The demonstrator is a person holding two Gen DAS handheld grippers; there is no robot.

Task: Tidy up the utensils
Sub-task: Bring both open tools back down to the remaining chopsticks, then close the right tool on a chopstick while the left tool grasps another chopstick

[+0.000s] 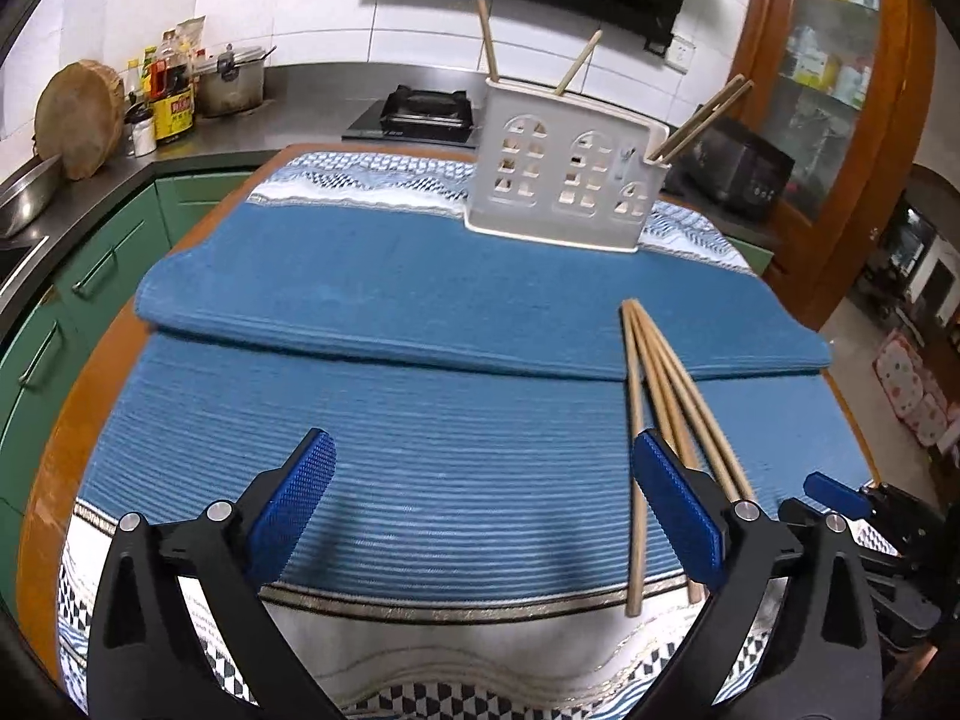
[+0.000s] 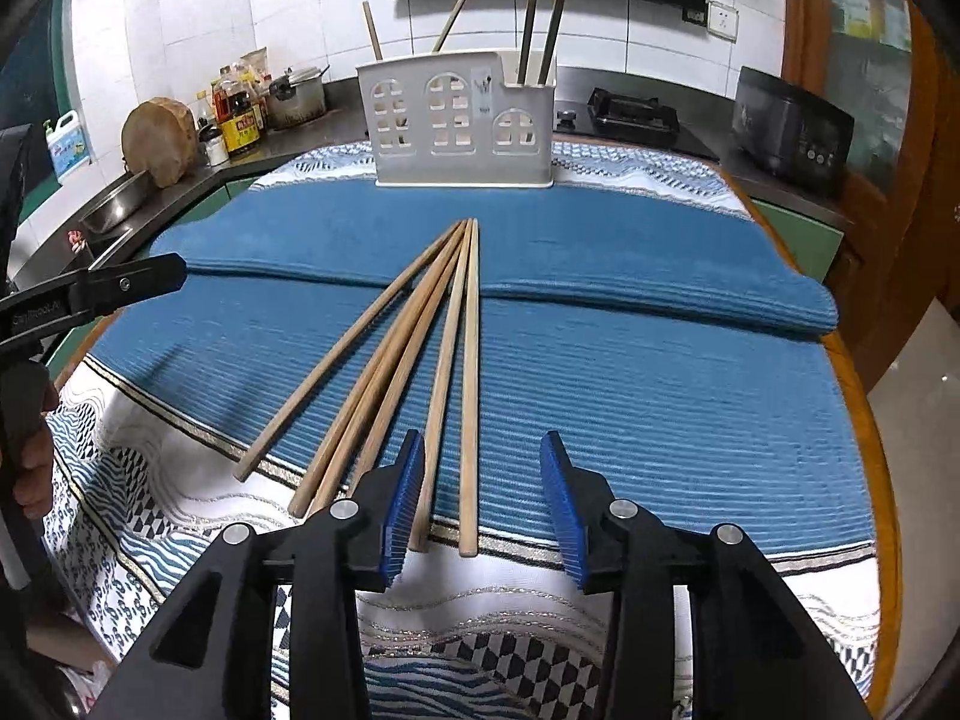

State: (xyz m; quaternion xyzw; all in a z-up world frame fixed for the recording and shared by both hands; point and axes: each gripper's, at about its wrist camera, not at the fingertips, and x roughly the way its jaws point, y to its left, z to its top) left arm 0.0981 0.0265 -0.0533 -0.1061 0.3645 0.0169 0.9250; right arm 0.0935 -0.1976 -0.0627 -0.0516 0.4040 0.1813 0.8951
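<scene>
Several wooden chopsticks [image 2: 471, 390] lie fanned on the blue mat [image 2: 660, 408], tips toward the white utensil holder [image 2: 462, 126] at the table's far side. Two light chopsticks stand in the holder's left part and two dark ones in its right cup. My right gripper [image 2: 482, 441] hangs low over the near ends, open, with two chopsticks lying between its fingers; the pads do not press them. My left gripper [image 1: 480, 438] is open wide just left of the same chopsticks [image 1: 631, 396], one running along its right finger [image 1: 666, 480]. The holder [image 1: 564, 174] stands ahead of it, to the right.
A folded blue towel [image 1: 420, 294] crosses the mat mid-table. A patterned cloth [image 2: 540, 618] covers the near table edge. Behind are a gas stove [image 2: 630, 111], a black cooker [image 2: 792, 126], a round chopping block [image 2: 159, 138], bottles and a pot [image 2: 297, 96] on the counter.
</scene>
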